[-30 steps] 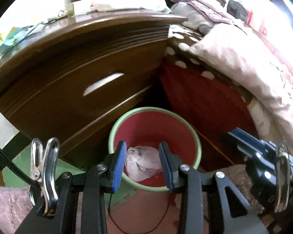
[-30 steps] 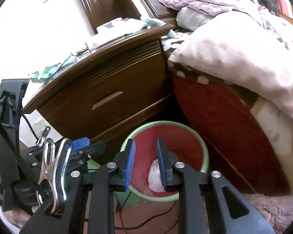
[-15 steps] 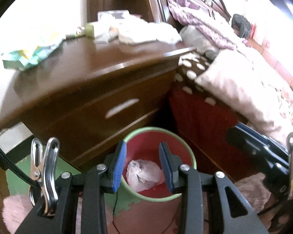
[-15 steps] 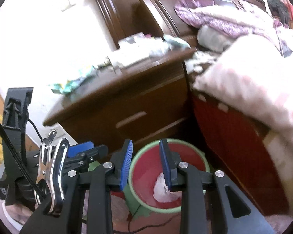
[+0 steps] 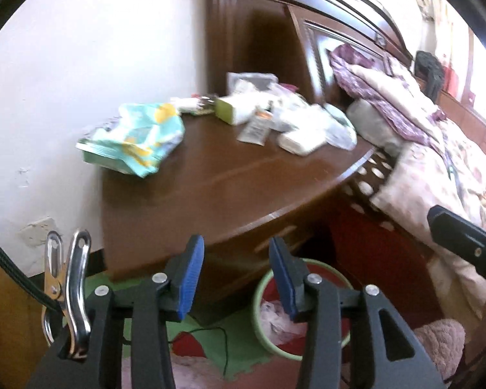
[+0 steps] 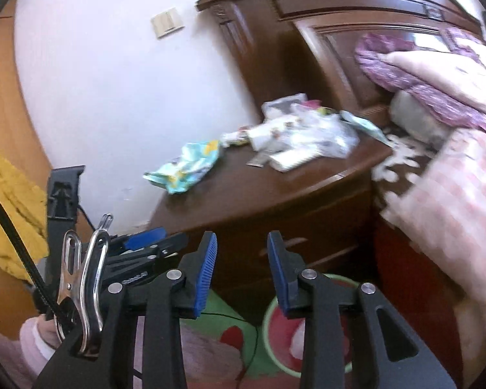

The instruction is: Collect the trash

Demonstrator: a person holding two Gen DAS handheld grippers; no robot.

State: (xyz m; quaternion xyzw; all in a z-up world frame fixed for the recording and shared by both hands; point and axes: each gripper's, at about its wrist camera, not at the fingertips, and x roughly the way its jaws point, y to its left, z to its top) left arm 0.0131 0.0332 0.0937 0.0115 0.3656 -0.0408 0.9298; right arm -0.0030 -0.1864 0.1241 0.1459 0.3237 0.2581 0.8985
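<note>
Both claws hang in the air with nothing in them. The left gripper (image 5: 231,274) has its blue pads part-way apart and its jaws are opening, with only empty space between them; the right gripper (image 6: 242,270) shows the same, a moderate gap, jaws opening, nothing held. Below and just right of the left gripper's fingertips stands a round wastebasket (image 5: 259,304), green-rimmed and red inside, on the floor against the front of a dark wooden nightstand (image 5: 230,188); crumpled white tissue (image 5: 277,319) lies in its bottom. From the right gripper the same wastebasket (image 6: 270,316) sits low beneath its right-hand finger. Ahead of and above both grippers, on the nightstand's top, the remaining trash is spread out: a crumpled turquoise and yellow wrapper (image 5: 134,137) far to the left near the wall, and to the right of it a loose heap of white packets and plastic bags (image 5: 288,120) by the headboard (image 5: 337,32). In the right wrist view the wrapper (image 6: 186,165) lies ahead and left of the claw, the heap (image 6: 303,136) ahead and right. A pink quilt (image 5: 437,178) covers the bed at the right.
</note>
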